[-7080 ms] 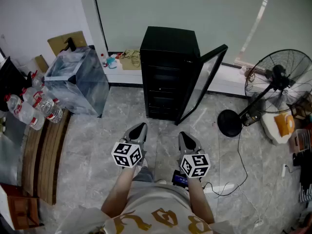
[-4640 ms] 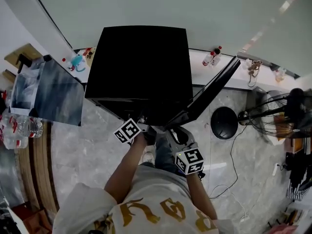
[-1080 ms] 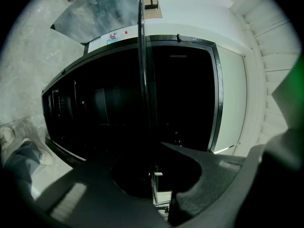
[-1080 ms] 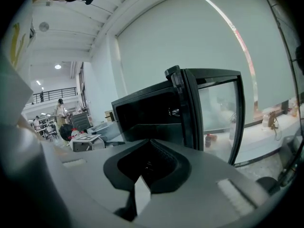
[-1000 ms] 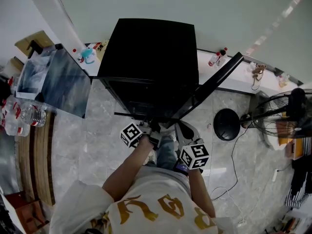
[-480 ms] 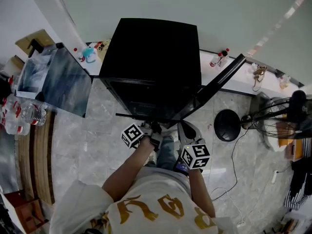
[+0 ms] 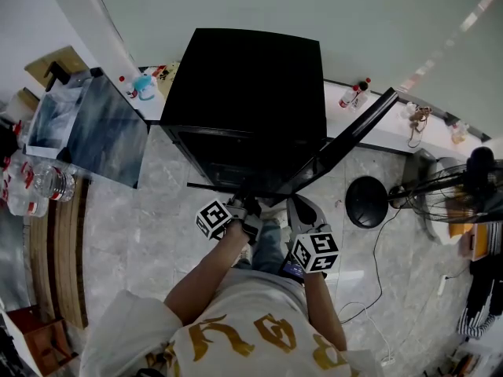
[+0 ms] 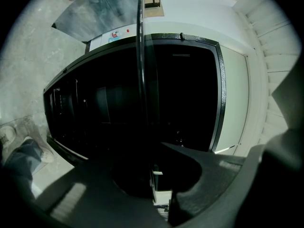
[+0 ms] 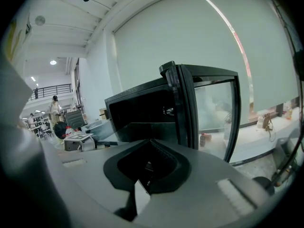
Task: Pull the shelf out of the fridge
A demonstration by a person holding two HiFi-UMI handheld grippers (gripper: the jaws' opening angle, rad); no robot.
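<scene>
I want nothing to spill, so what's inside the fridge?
A thin dark shelf, seen edge-on, runs out of the fridge into the shut left gripper. The rest of the interior is too dark to see.

Grey marbled tile floor [image 7: 161, 210] carrying a black fridge [image 7: 244, 85] with its door open, a standing fan's round base [image 7: 367, 201], and a translucent bin [image 7: 94, 136].

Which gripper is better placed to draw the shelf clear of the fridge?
Left. The left gripper is shut on the shelf at its front edge; the right gripper is shut, empty, and off the shelf.
</scene>
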